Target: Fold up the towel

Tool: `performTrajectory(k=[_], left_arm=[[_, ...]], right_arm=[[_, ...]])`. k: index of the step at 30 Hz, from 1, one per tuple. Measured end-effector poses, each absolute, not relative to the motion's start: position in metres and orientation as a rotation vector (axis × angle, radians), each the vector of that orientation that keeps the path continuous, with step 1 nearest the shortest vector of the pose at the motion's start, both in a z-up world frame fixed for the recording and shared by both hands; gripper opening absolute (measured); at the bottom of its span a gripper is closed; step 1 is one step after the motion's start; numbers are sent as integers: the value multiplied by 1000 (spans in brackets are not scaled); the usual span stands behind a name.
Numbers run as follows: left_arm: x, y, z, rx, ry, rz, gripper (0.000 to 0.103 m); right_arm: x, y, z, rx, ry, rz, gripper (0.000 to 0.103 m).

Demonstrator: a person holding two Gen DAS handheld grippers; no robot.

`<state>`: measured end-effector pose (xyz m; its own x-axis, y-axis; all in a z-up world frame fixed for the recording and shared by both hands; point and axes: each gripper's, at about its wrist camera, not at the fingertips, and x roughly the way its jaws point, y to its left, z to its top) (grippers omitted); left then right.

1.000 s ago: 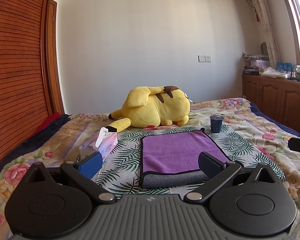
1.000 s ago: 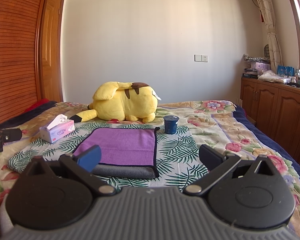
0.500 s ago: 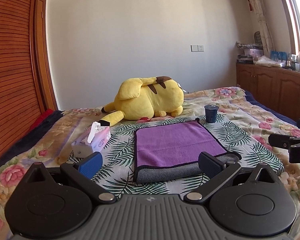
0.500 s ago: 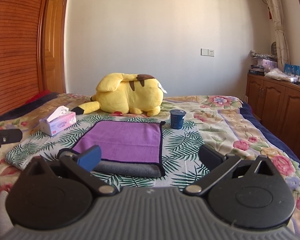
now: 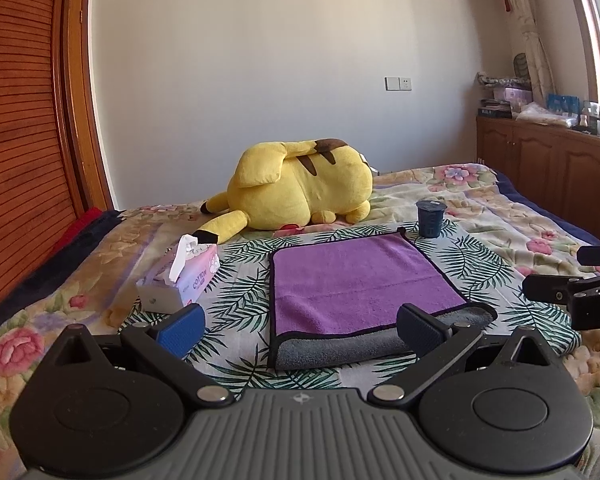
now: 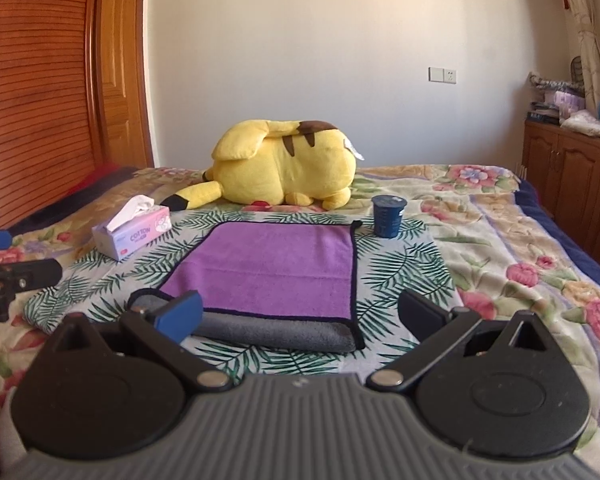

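Purple towel [image 5: 364, 284] lies flat just ahead of both tongs, grey near edge turned up, probably a fold begun; left tongs [image 5: 300, 326] and right tongs [image 6: 300, 314] gape apart, gripping nothing, seemingly poised for that edge.

Towel [image 5: 364, 276] lay flat on patterned cloth [image 5: 240, 280] atop bed [image 5: 500, 216] | tissue box [image 5: 180, 280] left of towel | cup [image 5: 431, 218] just beyond towel's far right corner | plush toy [image 5: 300, 188] behind towel.
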<state>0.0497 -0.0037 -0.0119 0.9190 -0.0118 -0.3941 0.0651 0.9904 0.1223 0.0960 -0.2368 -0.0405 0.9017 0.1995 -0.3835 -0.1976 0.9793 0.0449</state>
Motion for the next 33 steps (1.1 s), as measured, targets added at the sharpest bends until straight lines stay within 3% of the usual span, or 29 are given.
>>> performTrajectory(k=[33], left_arm=[[156, 16, -55, 158, 568, -86, 87]], right_arm=[[184, -246, -73, -11, 523, 292, 103]])
